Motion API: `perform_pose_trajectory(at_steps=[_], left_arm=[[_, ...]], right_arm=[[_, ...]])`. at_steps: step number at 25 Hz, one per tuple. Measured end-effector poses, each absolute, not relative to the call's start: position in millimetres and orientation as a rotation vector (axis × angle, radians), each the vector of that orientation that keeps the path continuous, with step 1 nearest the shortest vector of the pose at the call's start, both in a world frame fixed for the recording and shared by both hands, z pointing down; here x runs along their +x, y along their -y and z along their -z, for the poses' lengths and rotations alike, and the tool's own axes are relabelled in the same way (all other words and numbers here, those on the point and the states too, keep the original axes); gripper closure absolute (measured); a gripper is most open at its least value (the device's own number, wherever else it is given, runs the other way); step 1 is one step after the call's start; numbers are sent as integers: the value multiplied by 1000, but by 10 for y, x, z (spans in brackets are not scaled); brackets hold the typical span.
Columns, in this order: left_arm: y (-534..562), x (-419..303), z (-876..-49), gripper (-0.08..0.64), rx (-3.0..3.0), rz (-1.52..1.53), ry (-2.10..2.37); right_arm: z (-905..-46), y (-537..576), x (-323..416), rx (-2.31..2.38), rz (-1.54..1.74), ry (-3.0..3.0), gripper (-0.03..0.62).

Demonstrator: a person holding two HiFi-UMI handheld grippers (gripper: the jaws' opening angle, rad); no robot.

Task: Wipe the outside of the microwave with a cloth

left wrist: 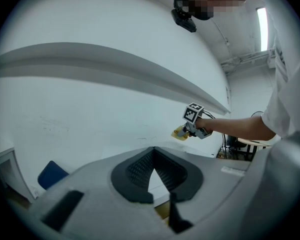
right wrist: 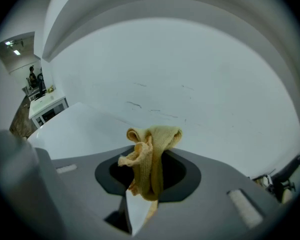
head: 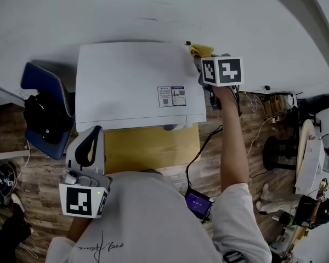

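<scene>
Head view: right gripper (head: 204, 62) clamps the yellow cloth (head: 200, 50) at the white microwave's (head: 126, 78) back right corner. Left gripper (head: 96, 131) hangs near the front edge, jaws together, nothing between.

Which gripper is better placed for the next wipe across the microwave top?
Right. The right gripper has its fingers shut on the cloth, at the far right corner of the microwave top. The left gripper holds nothing and hangs low, close to the person.
</scene>
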State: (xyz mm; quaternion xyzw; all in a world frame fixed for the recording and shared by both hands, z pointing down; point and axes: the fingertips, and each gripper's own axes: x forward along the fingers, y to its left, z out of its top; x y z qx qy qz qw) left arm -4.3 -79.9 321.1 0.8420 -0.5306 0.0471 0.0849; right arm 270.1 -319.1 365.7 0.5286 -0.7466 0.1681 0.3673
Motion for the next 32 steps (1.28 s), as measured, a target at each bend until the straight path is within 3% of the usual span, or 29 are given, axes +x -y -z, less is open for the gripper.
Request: perform_pose_trajectory(at_steps=[15,32], left_arm=[[800,-142,-3288,565,2483,-156,1594],[733,-235,-3183,565,2523,-99,1579]], right_arm=[[-4054,3138,2837,1381,-455,1785,480],[-4058,3036,2350,1375,-384,1801,480]])
